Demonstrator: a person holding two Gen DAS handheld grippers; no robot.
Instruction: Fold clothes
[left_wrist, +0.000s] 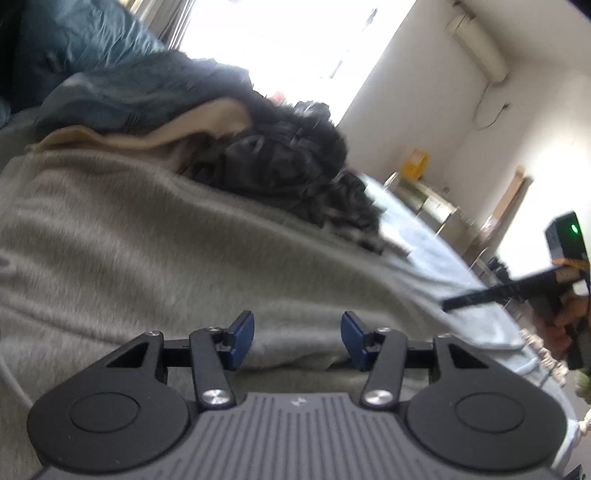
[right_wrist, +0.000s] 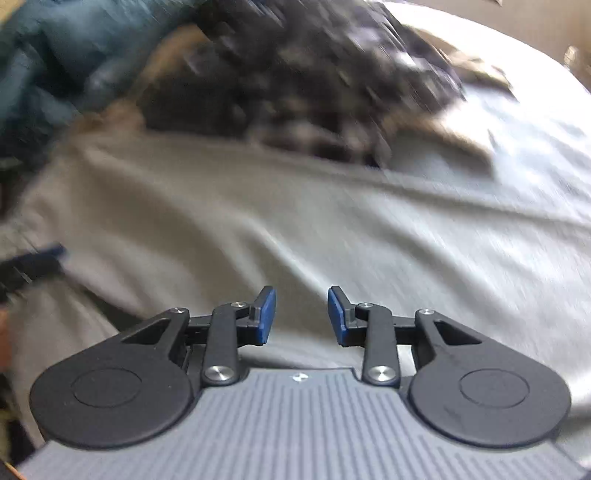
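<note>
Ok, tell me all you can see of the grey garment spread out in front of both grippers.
The grey garment looks like soft, fleecy knit, spread wide with shallow creases, not yet folded. It lies on a pale blue sheet. At its far edge sit a beige cloth and a black crumpled pile. Neither hand-held gripper's pads grip it.

Left gripper (left_wrist: 298, 339) low over grey garment (left_wrist: 155, 236), blue fingers (left_wrist: 242, 339) apart, nothing between them. Beyond: heaped pile of beige cloth (left_wrist: 177, 138), black crumpled garment (left_wrist: 280, 158), teal-blue fabric (left_wrist: 92, 48) at top left. Pale blue bed sheet (left_wrist: 424, 236) to the right. Right gripper (left_wrist: 509, 288) at far right edge, hand (left_wrist: 565, 321) on its grip. Air conditioner (left_wrist: 476, 40) high on the wall. Whole frame tilted, slightly blurred.
</note>
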